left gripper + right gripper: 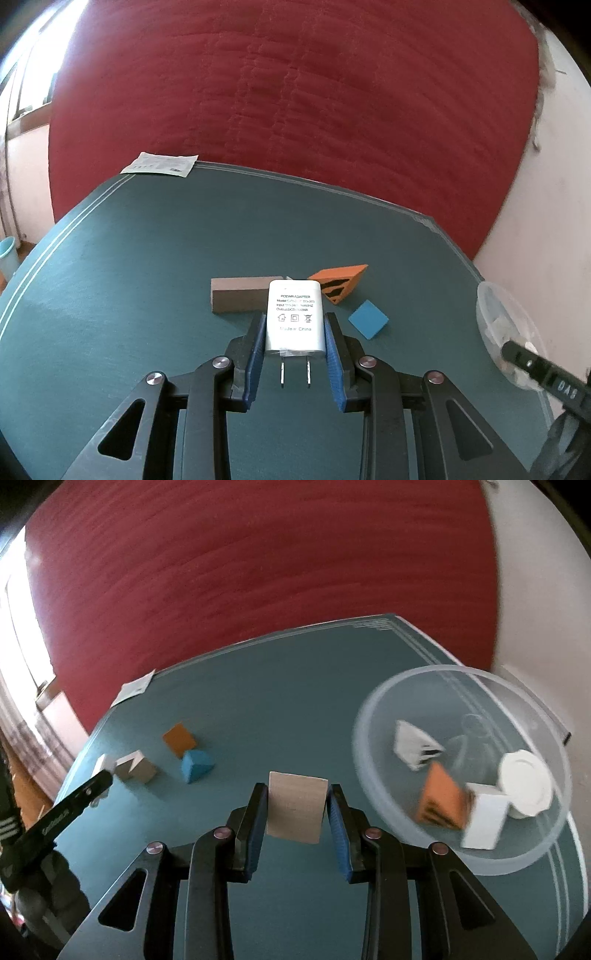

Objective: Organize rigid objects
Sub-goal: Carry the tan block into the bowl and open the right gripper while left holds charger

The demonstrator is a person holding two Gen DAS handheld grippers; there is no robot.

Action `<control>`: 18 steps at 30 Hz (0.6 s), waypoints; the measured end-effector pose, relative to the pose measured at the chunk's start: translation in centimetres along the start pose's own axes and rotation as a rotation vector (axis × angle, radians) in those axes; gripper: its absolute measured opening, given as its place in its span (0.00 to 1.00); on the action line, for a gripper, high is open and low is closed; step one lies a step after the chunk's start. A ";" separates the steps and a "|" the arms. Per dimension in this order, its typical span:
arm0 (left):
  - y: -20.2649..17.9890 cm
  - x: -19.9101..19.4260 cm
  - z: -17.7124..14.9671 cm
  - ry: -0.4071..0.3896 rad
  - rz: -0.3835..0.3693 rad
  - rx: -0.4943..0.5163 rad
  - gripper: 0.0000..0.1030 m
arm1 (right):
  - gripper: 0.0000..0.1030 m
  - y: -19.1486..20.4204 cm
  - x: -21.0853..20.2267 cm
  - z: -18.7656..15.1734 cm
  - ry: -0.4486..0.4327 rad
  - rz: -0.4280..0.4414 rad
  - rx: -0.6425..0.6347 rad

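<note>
My left gripper (294, 319) is shut on a white power adapter (295, 314), prongs toward the camera, held above the green table. Beyond it lie a grey-brown block (240, 294), an orange wedge (341, 280) and a blue block (368, 319). My right gripper (297, 792) is shut on a grey-brown block (297, 806), lifted over the table, left of a clear plastic bowl (373, 716). Inside the bowl sit a white wedge (413, 747), an orange piece (441, 797), a white block (484, 821) and a white round lid (524, 782).
The green table (129, 258) has pale stripes along its edges and a paper leaflet (160, 163) at its far left corner. A red padded wall (295, 92) stands behind. The bowl's rim (491, 295) shows at the right with the other gripper's finger (532, 369) before it.
</note>
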State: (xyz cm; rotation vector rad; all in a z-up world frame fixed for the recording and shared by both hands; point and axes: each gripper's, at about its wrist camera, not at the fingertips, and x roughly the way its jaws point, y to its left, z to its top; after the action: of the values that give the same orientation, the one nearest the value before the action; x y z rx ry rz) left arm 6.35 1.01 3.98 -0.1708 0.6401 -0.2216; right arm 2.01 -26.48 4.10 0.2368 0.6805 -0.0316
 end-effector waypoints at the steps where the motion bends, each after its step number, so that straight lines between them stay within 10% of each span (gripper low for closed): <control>1: -0.1 -0.1 -0.1 0.000 0.000 0.003 0.31 | 0.33 -0.4 -0.2 0.1 -0.004 -0.006 0.007; 18: -2.1 0.0 -1.3 0.029 -0.036 0.055 0.31 | 0.33 -5.8 -1.6 0.4 -0.045 -0.100 0.091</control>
State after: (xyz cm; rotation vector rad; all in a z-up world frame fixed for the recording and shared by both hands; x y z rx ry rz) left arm 5.22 -1.12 3.42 -0.1262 0.6595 -0.2764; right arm 0.44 -32.32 4.18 0.2886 0.6459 -0.1639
